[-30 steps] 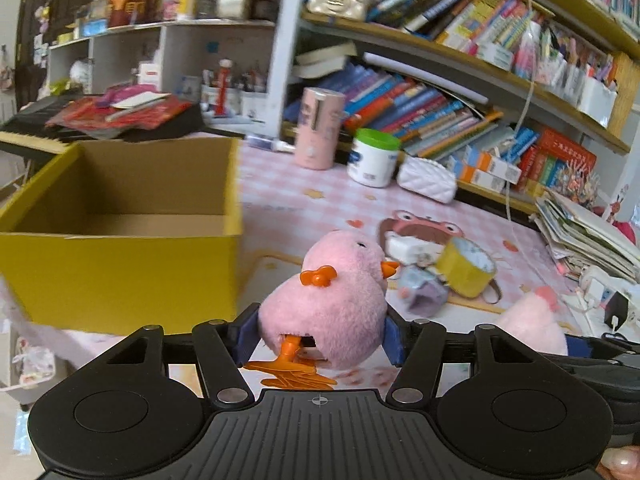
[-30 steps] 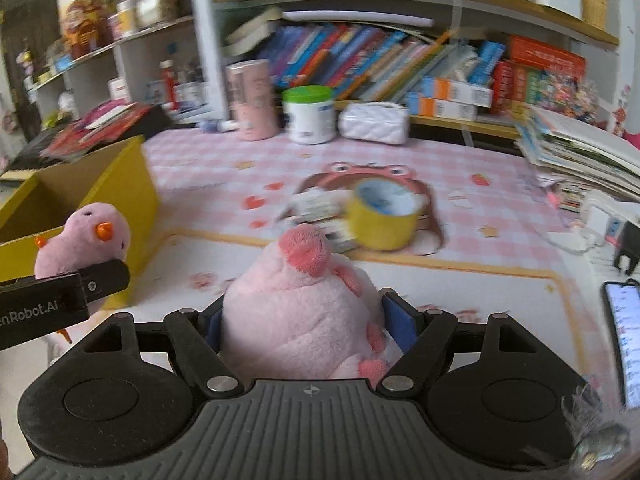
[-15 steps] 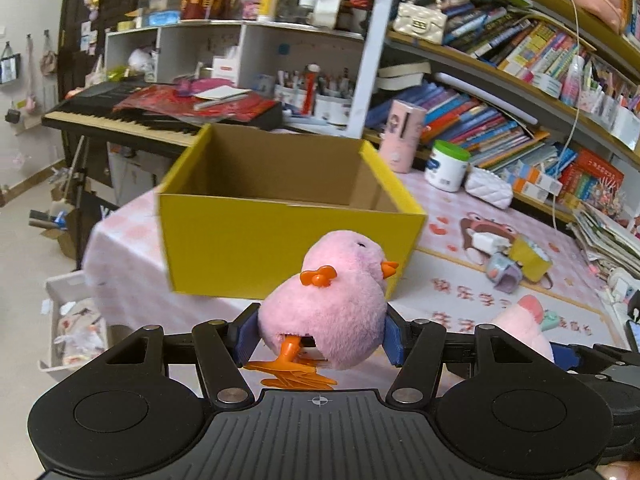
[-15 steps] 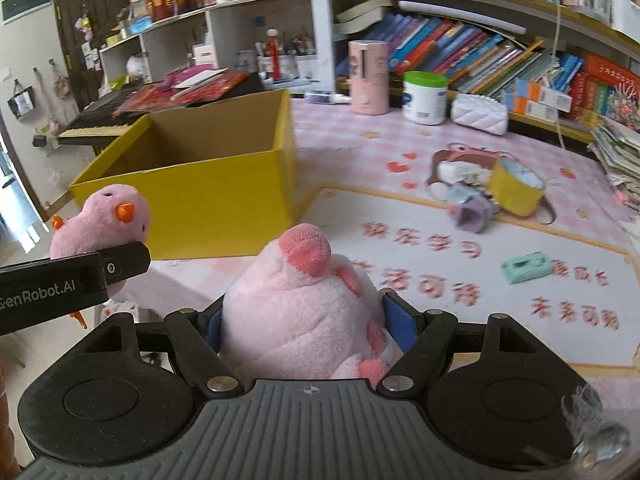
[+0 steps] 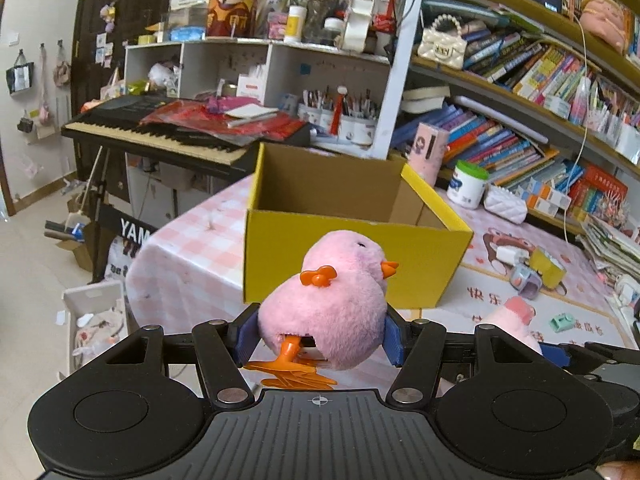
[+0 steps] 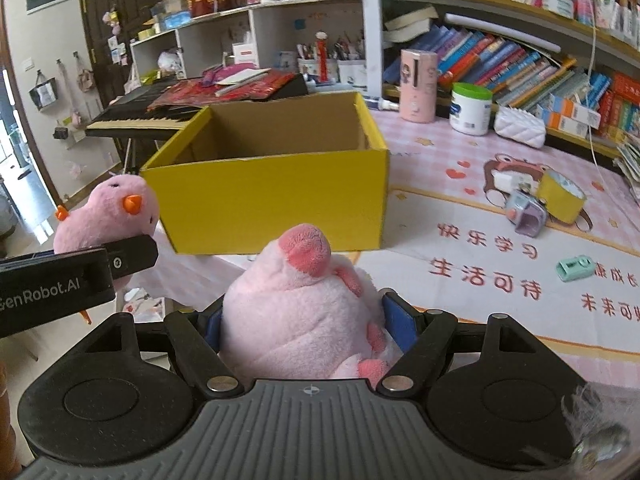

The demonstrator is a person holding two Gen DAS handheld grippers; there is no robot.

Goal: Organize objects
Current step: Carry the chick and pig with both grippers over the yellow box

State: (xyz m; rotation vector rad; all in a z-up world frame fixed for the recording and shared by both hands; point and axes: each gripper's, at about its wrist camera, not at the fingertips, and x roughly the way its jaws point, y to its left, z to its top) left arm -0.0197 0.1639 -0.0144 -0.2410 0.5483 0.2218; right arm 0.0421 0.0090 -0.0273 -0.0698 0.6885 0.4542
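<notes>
My left gripper is shut on a pink plush chick with an orange beak and feet, held in the air off the table's near edge. My right gripper is shut on a pink plush pig, held to the right of the left one. The chick also shows in the right wrist view, and the pig in the left wrist view. An open yellow cardboard box stands on the table ahead of both grippers, also in the right wrist view. No objects show in the visible part of its inside.
On the pink mat lie a yellow tape roll, a small lilac toy and a mint-green item. A pink cylinder, a white jar and bookshelves stand behind. A keyboard piano is left of the table.
Both grippers have pulled back and up from the table with their toys still held. The yellow box now sits farther ahead and more central in both views.
</notes>
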